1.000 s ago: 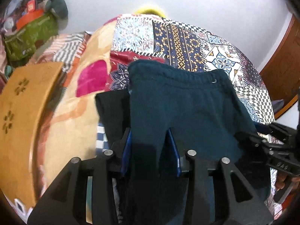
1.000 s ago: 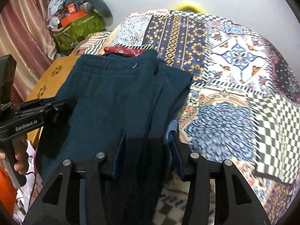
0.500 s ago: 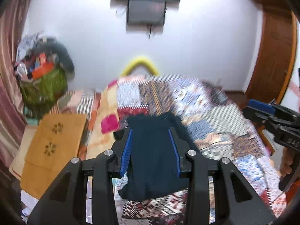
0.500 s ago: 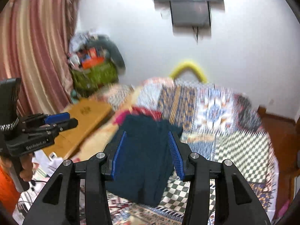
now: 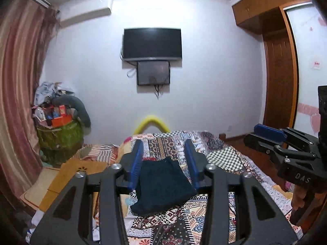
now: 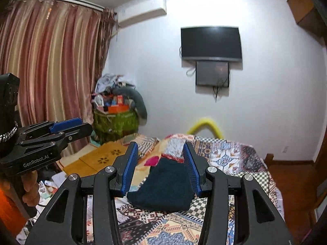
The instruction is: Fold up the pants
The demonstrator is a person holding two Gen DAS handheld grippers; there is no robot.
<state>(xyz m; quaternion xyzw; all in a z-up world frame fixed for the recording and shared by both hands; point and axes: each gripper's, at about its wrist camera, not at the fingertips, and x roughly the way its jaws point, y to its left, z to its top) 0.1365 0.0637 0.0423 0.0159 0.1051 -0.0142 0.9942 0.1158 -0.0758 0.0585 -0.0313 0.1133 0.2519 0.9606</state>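
The dark teal pants (image 5: 163,185) lie folded in a compact stack on the patchwork bedspread (image 5: 220,159); the right wrist view shows the pants (image 6: 165,185) too. My left gripper (image 5: 163,143) hangs in the air well back from them, its jaws opening with nothing between the blue pads. My right gripper (image 6: 159,146) is also raised and away from the cloth, open and empty. Each gripper shows in the other's view: the left gripper (image 6: 83,125) at the left edge, the right gripper (image 5: 252,133) at the right edge, each held by a hand.
A wooden board (image 6: 102,159) lies left of the bed, before a green basket (image 6: 114,122) heaped with clutter. Striped curtains (image 6: 51,61) hang at the left. A television (image 5: 152,43) is on the far wall. A wooden wardrobe (image 5: 278,71) stands at the right.
Both grippers have let go of the pants and risen back from the bed. The views now tilt up to the far wall. The left jaws stand wider than before.
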